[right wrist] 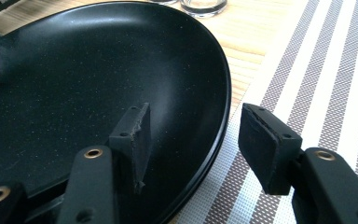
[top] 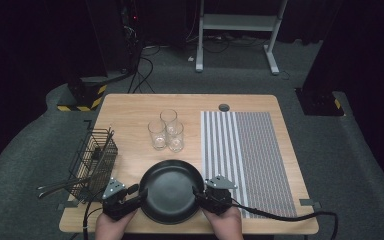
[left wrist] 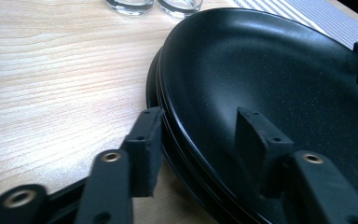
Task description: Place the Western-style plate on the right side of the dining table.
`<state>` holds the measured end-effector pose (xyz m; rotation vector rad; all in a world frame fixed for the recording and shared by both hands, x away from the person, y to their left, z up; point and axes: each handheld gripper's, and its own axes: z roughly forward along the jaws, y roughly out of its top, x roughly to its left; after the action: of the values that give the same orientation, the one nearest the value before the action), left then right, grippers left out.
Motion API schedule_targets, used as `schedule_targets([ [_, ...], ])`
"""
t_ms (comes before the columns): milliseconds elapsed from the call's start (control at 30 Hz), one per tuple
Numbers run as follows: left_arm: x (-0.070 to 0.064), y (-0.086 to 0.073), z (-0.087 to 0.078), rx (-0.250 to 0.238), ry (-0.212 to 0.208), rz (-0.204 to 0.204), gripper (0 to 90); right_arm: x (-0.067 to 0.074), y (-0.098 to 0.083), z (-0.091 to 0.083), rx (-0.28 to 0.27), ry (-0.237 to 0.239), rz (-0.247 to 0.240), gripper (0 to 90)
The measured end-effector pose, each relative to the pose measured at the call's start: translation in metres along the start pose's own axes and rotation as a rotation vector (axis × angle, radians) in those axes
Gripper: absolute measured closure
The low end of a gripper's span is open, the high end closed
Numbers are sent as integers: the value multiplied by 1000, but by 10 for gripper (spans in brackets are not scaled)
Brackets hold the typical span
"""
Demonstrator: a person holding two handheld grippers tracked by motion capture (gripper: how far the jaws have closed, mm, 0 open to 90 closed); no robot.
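Nearest me, my left hand-held gripper (top: pixel 139 192) straddles the left rim of the black plate (top: pixel 171 190), one jaw outside on the table (top: pixel 130 112), one inside the bowl; the jaws stand partly open, pads not clearly pressing the rim. In the left gripper view I make out stacked edges under that rim, so there may be more than one plate, though I cannot count them. My right hand-held gripper (top: pixel 198 192) straddles the right rim likewise, with a visible gap at its outer pad over the striped placemat (top: pixel 250 155). The plate sits at the table's near edge, centre. Left, a wire basket (top: pixel 96 159) holds utensils, hard to identify. Farther off stand three clear glasses (top: pixel 166 131). I see no readable writing.
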<state>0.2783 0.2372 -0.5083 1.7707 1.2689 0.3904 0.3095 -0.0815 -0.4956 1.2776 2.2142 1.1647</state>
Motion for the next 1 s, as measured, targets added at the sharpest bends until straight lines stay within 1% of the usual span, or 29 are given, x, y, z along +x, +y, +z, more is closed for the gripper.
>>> schedule_targets([
  [200, 1, -1, -1, -5, 4, -4, 583, 1, 1, -1, -1, 18, 20, 441],
  [333, 1, -2, -1, -7, 2, -12, 599, 0, 2, -1, 0, 40, 35, 440],
  [367, 1, -2, -2, -9, -1, -21, 605, 0, 1, -1, -1, 40, 39, 440],
  [567, 3, -4, -3, -16, -10, -30, 625, -1, 0, -3, -3, 54, 66, 441],
  [667, 3, -5, -4, -16, -13, -34, 624, -1, 0, -5, -11, 59, 67, 440],
  [800, 4, -5, -4, -14, -20, -49, 627, -1, 0, -6, -14, 64, 76, 440],
  [833, 5, -5, -4, -14, -22, -50, 630, -1, 0, -6, -12, 66, 88, 439],
  [900, 5, -5, -5, -14, -29, -61, 630, -2, 0, -6, -13, 69, 90, 439],
  [967, 6, -5, -5, -13, -34, -67, 632, -4, -1, -8, -17, 89, 118, 443],
  [1000, 6, -5, -5, -13, -37, -70, 632, -4, -1, -8, -17, 89, 118, 443],
])
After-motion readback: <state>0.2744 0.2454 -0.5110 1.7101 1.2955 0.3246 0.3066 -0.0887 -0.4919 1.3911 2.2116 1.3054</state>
